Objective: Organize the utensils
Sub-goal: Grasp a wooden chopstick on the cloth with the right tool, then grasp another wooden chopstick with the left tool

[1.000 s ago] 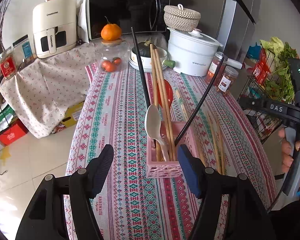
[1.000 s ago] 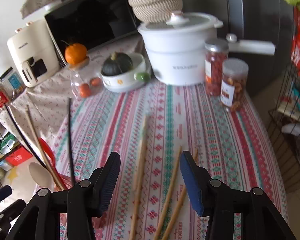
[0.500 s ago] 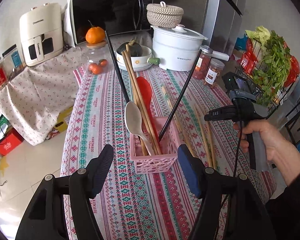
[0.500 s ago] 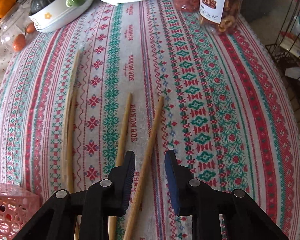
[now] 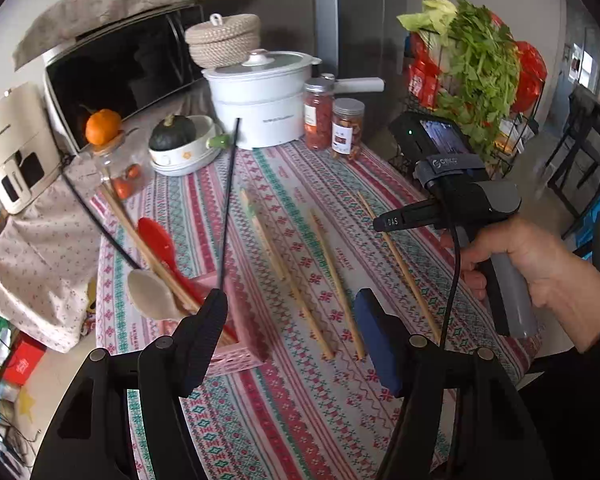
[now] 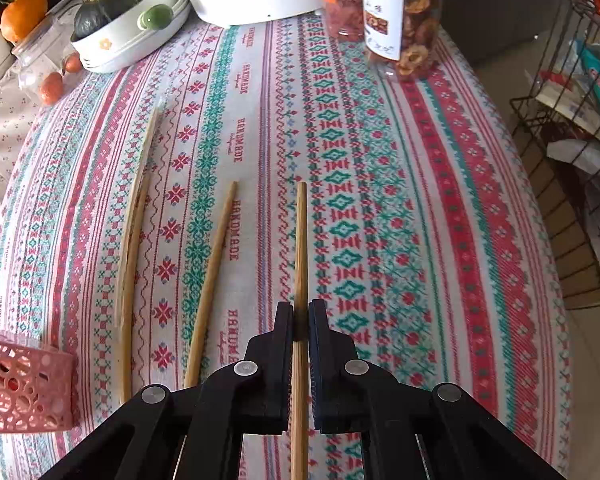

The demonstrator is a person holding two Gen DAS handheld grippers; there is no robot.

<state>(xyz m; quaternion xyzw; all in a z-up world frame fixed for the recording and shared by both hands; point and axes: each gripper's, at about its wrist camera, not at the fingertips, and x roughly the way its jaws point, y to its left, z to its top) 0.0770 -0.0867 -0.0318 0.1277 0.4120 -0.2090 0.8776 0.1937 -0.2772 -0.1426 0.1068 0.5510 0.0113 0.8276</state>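
The right claw (image 6: 300, 316) clamps one bamboo chopstick (image 6: 301, 240) lengthwise on the patterned counter (image 6: 420, 200), lined up for carrying to the pink basket (image 6: 24, 384) at left; the left claw (image 5: 290, 332) hangs open beside that basket, holding nothing.

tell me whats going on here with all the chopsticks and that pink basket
A person with a gripper in each hand is sorting utensils into the pink basket, which already holds spoons and several chopsticks. The right gripper has its jaws shut on one wooden chopstick lying on the patterned tablecloth. Other loose chopsticks lie to its left. The left gripper hangs open near the basket, holding nothing.
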